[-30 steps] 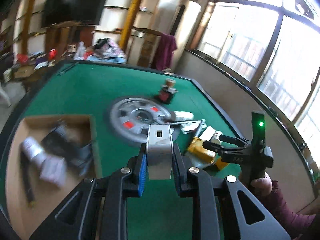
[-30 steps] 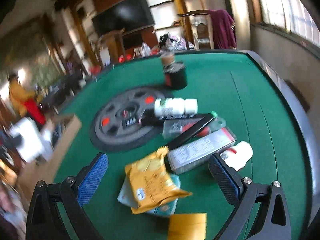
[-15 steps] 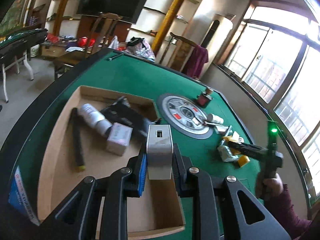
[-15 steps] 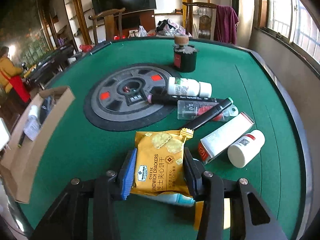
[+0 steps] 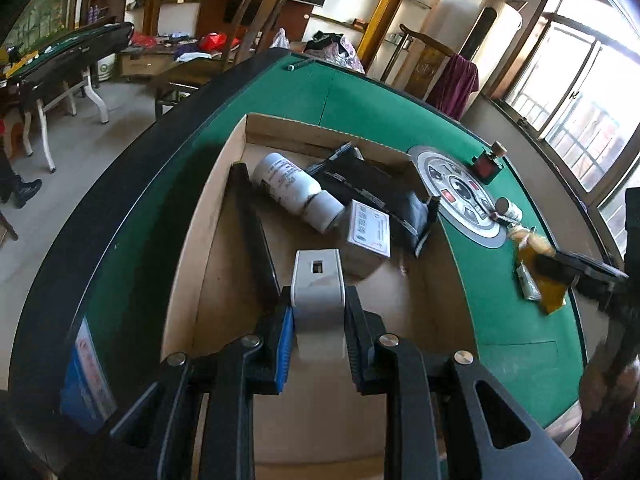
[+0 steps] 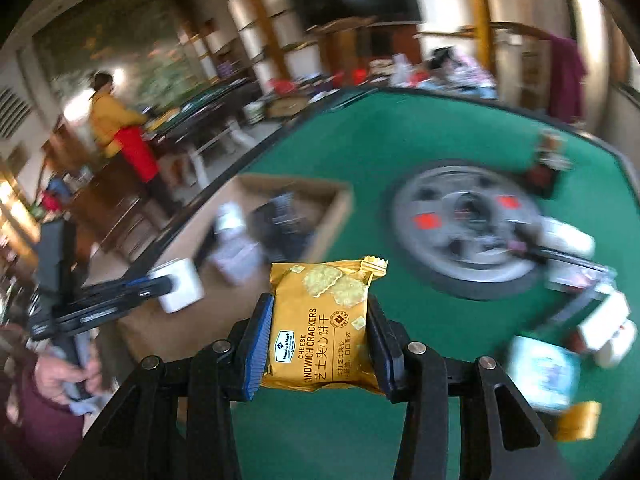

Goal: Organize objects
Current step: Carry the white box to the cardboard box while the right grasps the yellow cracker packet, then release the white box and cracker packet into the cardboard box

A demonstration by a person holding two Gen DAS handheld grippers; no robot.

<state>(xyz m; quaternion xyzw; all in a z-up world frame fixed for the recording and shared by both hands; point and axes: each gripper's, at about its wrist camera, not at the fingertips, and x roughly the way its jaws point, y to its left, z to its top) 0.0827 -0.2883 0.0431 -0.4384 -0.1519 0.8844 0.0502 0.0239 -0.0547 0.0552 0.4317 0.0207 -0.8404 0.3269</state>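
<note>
My left gripper [image 5: 319,320] is shut on a white charger block [image 5: 318,286] and holds it over the near part of the cardboard box [image 5: 188,236]. The box holds a white bottle [image 5: 296,190], a small white carton [image 5: 368,232], a black pouch [image 5: 376,196] and a long black stick [image 5: 254,232]. My right gripper [image 6: 319,344] is shut on a yellow cracker packet [image 6: 322,320], lifted above the green table [image 6: 400,136]. The left gripper with the charger [image 6: 178,284] also shows in the right wrist view, over the box [image 6: 280,188].
A grey round disc [image 5: 460,196] lies mid-table with a dark jar [image 5: 488,162] behind it. Several loose items lie at the right: a white bottle [image 6: 568,236], a blue-white packet [image 6: 544,372], a yellow sachet [image 6: 576,420]. A person in yellow [image 6: 116,128] stands in the room behind.
My left gripper has carried the charger closer over the box. My right gripper has lifted the cracker packet off the table and swung left toward the box.
</note>
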